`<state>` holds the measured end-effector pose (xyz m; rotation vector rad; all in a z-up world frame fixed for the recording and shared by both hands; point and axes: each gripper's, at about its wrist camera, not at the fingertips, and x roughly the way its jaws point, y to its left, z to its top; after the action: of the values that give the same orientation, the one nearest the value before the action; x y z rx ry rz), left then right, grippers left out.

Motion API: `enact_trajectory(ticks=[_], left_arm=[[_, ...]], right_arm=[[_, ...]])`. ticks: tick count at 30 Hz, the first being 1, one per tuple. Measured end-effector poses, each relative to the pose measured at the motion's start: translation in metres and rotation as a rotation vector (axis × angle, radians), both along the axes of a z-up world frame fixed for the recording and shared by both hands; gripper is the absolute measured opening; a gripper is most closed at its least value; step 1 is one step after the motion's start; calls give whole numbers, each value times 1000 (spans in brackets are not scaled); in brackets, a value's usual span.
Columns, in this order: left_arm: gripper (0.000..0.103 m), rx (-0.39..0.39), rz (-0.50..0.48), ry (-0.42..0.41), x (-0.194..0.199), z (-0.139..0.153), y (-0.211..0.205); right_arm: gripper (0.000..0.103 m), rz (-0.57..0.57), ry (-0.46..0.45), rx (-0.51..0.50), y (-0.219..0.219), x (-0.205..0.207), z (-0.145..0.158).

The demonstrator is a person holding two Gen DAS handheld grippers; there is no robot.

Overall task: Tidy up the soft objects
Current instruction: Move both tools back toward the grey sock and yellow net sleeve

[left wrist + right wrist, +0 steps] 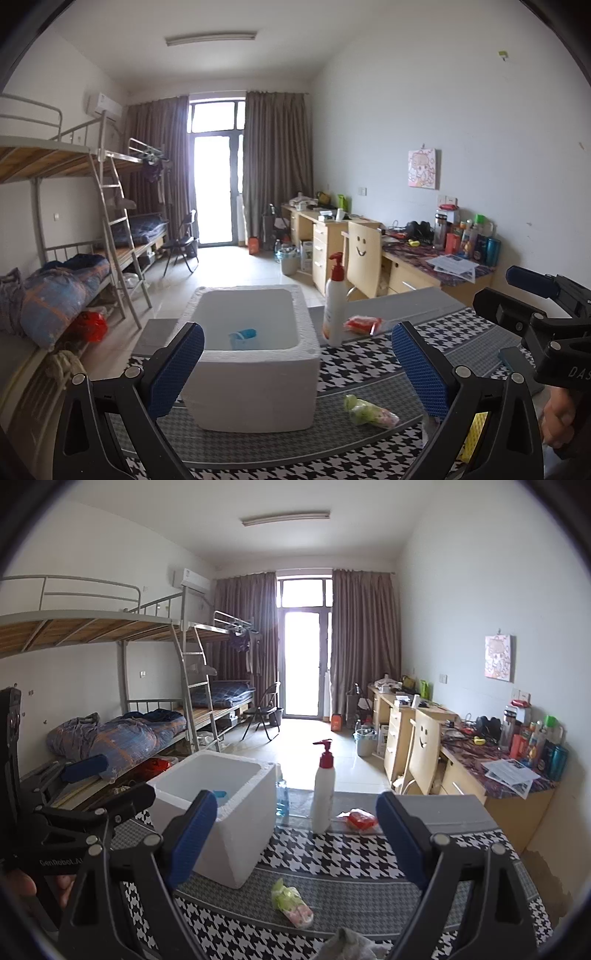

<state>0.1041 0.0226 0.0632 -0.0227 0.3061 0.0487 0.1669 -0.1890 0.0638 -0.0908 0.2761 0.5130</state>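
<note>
Both hand-held grippers (297, 369) (297, 840) wide, empty; green pouch (369, 410) betw. fingers, below.

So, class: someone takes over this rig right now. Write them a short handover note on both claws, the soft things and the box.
Left claw: open, empty. Right claw: open, empty.
White foam box on the houndstooth cloth already holds a blue item.
Left to do: green-pink packet in front of the box, red packet beside the pump bottle, grey fabric at the near edge.
</note>
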Motion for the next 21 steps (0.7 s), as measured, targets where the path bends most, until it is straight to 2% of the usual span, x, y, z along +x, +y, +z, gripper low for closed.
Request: enact_trajectory(ticks=[8,21], left_arm=[[102,-10,-51,8,1,-5,-10],[102,-12,-106,16,3,-15,-29]], right_arm=[[91,-65,0,4,-17,-5,-6],[91,-108,3,21,-35,-17,-15]])
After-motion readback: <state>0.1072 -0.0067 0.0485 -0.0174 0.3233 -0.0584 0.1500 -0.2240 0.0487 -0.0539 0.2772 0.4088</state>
